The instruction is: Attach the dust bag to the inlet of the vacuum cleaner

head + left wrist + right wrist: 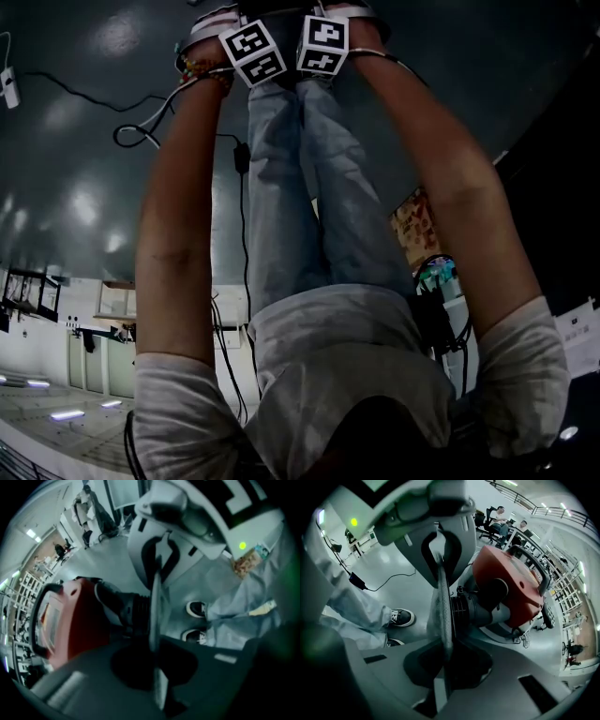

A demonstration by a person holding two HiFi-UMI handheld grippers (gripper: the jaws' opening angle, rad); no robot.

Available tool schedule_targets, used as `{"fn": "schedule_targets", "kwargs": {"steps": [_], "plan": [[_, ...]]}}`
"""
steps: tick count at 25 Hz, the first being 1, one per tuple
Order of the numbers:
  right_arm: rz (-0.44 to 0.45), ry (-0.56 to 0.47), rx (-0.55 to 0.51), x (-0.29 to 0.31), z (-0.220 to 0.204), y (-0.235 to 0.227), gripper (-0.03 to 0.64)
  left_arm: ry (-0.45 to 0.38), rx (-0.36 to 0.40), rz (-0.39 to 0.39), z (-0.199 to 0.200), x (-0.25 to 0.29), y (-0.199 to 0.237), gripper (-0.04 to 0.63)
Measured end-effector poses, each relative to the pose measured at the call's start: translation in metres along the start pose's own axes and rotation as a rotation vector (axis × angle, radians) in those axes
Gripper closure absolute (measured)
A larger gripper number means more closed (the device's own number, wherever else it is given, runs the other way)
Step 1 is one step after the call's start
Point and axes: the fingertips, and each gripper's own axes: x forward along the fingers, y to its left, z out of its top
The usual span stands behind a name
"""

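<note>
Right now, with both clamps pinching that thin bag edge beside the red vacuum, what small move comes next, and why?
Probably ease the dust bag toward the black ribbed inlet of the red vacuum cleaner. The left gripper and right gripper are both shut on the bag's thin edge, and the inlet sits just beside that edge; whether it is seated I cannot tell.

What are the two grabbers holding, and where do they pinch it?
Both hold the dust bag: the left gripper and the right gripper each pinch its thin flat edge from opposite sides, beside the red vacuum cleaner.
</note>
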Motion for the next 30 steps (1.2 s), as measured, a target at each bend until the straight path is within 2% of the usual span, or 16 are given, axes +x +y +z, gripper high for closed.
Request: {"fn": "schedule_targets", "kwargs": {"steps": [4,10,14,17,24,30], "plan": [[0.016,0.015,0.024,0.006,-0.005,0.007,0.591,-0.011,0.061,0.025,0.007,-0.009,0.005,0.577],[-0.007,0.015,-0.011,-0.007,0.0,-0.004,0.589,-0.03,-0.017,0.007,0.001,0.007,-0.004,0.577],[-0.002,0.005,0.055,0.009,0.001,0.003,0.589,-0.033,-0.007,0.011,0.001,-0.008,-0.009,0.575],[-0.001,0.015,0.057,0.009,-0.003,0.007,0.589,-0.036,0.015,0.025,0.005,-0.01,-0.006,0.572],[-0.005,-0.009,0.018,-0.006,0.007,0.0,0.589,-0.036,-0.05,0.007,-0.003,0.004,-0.01,0.573],[0.02,0.01,0.056,0.003,-0.001,0.012,0.589,-0.044,0.015,0.003,0.01,-0.011,0.0,0.561]]}}
